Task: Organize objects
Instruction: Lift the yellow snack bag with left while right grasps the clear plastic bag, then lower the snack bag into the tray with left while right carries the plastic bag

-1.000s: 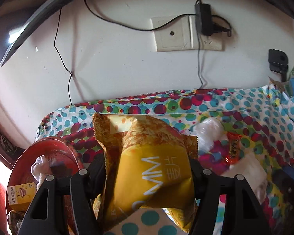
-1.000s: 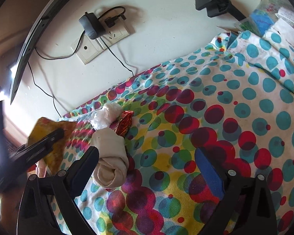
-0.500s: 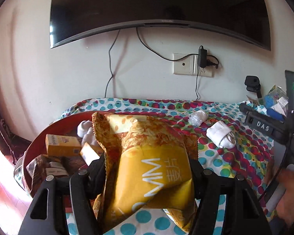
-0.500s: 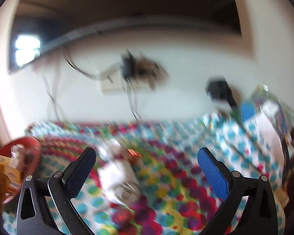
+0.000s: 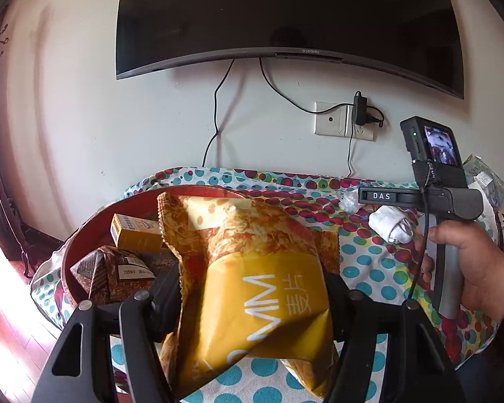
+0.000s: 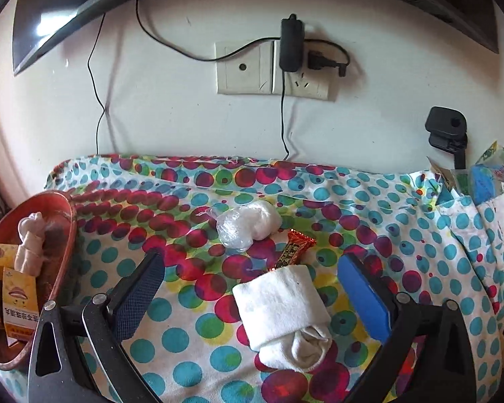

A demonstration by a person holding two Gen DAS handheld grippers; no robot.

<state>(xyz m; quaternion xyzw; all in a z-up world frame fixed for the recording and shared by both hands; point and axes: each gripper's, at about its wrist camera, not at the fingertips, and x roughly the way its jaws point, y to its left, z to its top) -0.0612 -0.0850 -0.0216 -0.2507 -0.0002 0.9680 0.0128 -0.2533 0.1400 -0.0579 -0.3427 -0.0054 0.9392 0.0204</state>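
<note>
Left gripper (image 5: 252,299) clamped on yellow snack bag (image 5: 252,268) near red bowl (image 5: 84,235), right gripper (image 6: 252,288) jaws spread apart around rolled white sock (image 6: 282,305) on dotted desk cloth (image 6: 184,336), not touching it

**Foil, cloth and plastic**

The yellow snack bag (image 5: 252,288) is glossy, crinkled foil. The spotted cloth (image 6: 369,201) over the desk is matt and woven. The rolled sock (image 6: 282,305) is soft white knit; the clear bag (image 6: 245,226) is thin shiny plastic. The candy wrapper (image 6: 294,248) glints like foil. The red bowl (image 6: 64,235) looks smooth and lacquered, and the boxes (image 5: 134,231) are matt cardboard.
</note>
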